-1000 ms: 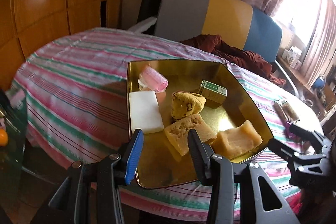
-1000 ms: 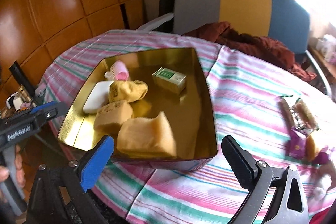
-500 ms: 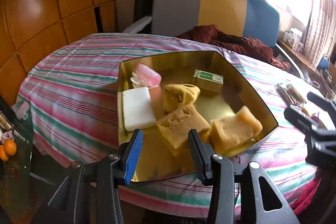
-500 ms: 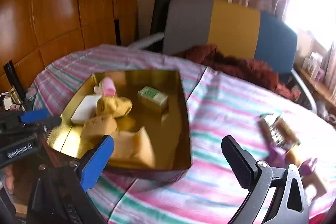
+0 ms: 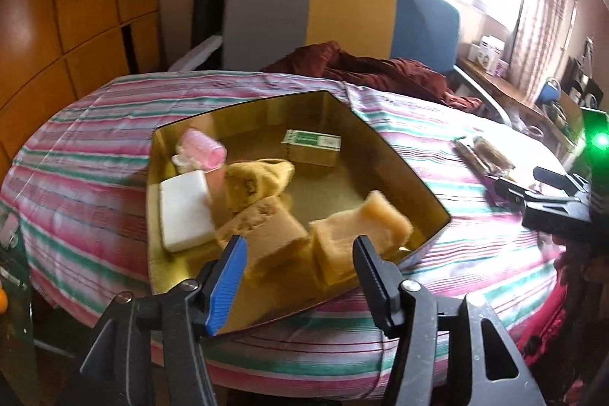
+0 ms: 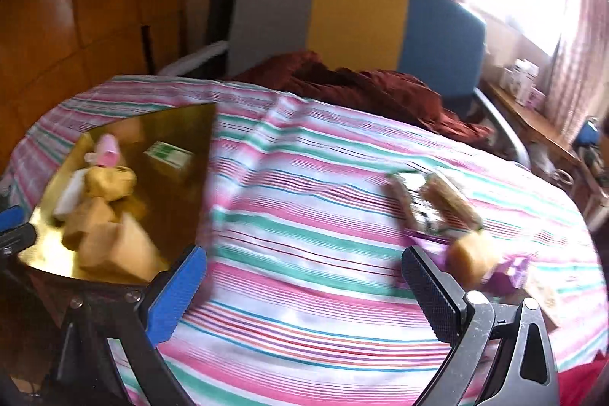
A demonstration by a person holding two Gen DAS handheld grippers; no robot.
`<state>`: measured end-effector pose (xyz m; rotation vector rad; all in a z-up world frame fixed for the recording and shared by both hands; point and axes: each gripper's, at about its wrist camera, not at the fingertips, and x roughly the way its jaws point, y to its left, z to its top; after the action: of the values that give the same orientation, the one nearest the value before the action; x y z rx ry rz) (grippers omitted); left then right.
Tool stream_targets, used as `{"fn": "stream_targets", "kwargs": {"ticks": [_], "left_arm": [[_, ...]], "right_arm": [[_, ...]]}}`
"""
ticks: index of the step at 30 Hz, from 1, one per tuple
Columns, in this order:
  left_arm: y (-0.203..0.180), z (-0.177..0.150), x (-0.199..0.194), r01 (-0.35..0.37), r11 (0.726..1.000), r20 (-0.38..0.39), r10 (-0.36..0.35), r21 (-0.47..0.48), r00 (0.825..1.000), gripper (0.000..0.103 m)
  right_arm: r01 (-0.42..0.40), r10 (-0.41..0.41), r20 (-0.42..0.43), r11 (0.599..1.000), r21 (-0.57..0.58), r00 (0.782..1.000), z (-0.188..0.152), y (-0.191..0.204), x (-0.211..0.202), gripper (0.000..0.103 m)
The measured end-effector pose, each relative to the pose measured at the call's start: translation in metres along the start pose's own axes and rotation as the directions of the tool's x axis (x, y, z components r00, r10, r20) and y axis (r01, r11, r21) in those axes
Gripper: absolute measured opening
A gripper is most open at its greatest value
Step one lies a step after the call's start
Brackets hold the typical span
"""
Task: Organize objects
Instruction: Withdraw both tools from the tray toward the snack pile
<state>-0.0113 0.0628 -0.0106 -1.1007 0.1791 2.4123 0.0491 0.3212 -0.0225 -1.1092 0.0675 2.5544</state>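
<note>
A gold metal tray (image 5: pixel 399 162) (image 6: pixel 201 147) sits on the striped tablecloth. It holds yellow sponges (image 5: pixel 354 234), a white block (image 5: pixel 184 212), a pink roller (image 5: pixel 203 149) and a green-white box (image 5: pixel 312 145). My left gripper (image 5: pixel 300 269) is open and empty at the tray's near edge. My right gripper (image 6: pixel 304 288) is open wide and empty over bare cloth, right of the tray. To its right lie a wrapped snack bar (image 6: pixel 430 204), a yellow sponge (image 6: pixel 472 255) and purple packets (image 6: pixel 512 276). The right gripper also shows in the left wrist view (image 5: pixel 548 191).
A grey, yellow and blue chair (image 6: pixel 357 21) with a dark red cloth (image 6: pixel 354 86) stands behind the round table. Wood panels (image 5: pixel 76 25) are at the left. A cluttered shelf (image 6: pixel 533 101) runs under the window at the right.
Both views have swung right. My right gripper moved away from the tray toward the loose items on the right. My left gripper stayed open by the tray's near edge.
</note>
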Motion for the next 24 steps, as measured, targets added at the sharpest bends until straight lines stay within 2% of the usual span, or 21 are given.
{"fn": "stream_targets", "kwargs": {"ticks": [8, 15, 20, 24], "left_arm": [[-0.041, 0.017, 0.006, 0.103, 0.992, -0.037, -0.100, 0.077, 0.994, 0.064], [-0.091, 0.036, 0.015, 0.175, 0.972, -0.065, -0.166, 0.154, 0.984, 0.064], [-0.137, 0.058, 0.034, 0.238, 0.948, -0.119, -0.217, 0.212, 0.969, 0.064], [-0.174, 0.077, 0.064, 0.298, 0.933, -0.186, -0.263, 0.203, 0.947, 0.064]], "right_arm": [[0.116, -0.110, -0.041, 0.979, 0.170, 0.993, 0.002, -0.107, 0.002, 0.103], [0.238, -0.247, -0.023, 0.903, 0.356, 0.969, -0.004, -0.202, 0.003, 0.103], [0.195, -0.218, -0.028, 0.798, 0.570, 0.976, -0.022, -0.249, 0.002, 0.103], [0.161, -0.201, -0.001, 0.785, 0.598, 0.980, -0.025, -0.253, -0.005, 0.103]]}}
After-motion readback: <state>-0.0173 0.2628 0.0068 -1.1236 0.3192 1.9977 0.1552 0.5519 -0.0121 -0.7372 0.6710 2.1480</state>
